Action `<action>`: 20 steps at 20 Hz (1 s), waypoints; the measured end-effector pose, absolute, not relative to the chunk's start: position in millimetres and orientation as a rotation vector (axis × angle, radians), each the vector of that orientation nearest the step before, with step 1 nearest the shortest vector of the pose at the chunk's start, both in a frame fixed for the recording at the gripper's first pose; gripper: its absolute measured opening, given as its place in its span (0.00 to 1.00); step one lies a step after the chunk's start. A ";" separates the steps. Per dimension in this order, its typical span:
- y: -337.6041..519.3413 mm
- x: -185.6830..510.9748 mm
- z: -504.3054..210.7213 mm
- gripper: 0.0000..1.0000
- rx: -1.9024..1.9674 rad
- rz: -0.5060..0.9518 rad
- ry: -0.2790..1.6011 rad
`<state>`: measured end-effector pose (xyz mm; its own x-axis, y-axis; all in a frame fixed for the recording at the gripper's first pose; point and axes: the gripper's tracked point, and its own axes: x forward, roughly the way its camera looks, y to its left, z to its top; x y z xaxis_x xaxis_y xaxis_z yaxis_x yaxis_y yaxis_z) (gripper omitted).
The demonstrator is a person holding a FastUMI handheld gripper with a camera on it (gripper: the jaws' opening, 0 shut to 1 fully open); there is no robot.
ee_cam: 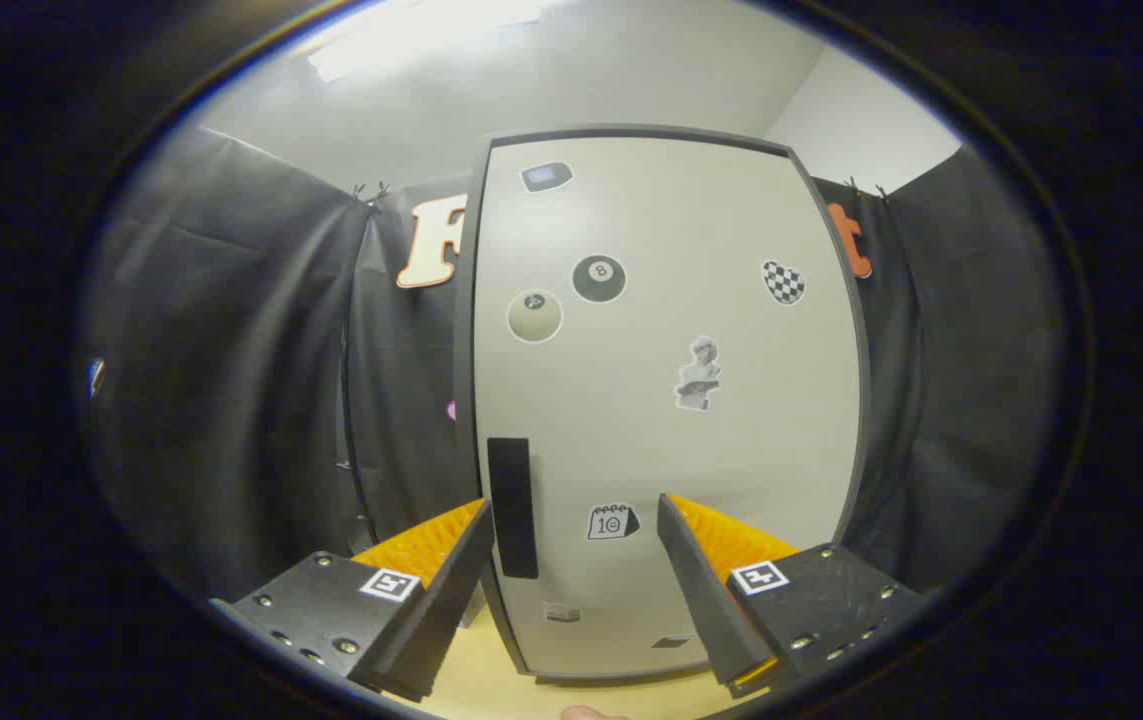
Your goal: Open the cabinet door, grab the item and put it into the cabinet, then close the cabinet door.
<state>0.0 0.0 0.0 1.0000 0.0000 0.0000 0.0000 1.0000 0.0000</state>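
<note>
A tall pale cabinet door (671, 420) with a dark frame stands shut right ahead of me, covered with several stickers. Its black vertical handle (512, 507) sits at the door's lower left edge, just beside my left fingertip. My gripper (573, 510) is open, its two fingers held a little short of the door's lower part, with a small calendar sticker (612, 521) showing in the gap between them. Nothing is held between the fingers. I see no item to carry.
The cabinet stands on a light wooden tabletop (491, 685). Black cloth (231, 380) hangs on both sides and behind the cabinet. A sliver of a person's hand (591, 712) shows at the very bottom below the fingers.
</note>
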 end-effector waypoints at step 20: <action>39.1 54.9 -51.6 0.98 -0.088 0.016 0.097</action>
<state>54.9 39.1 -51.6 0.9952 0.0115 -0.0975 -0.0200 0.9960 -0.0869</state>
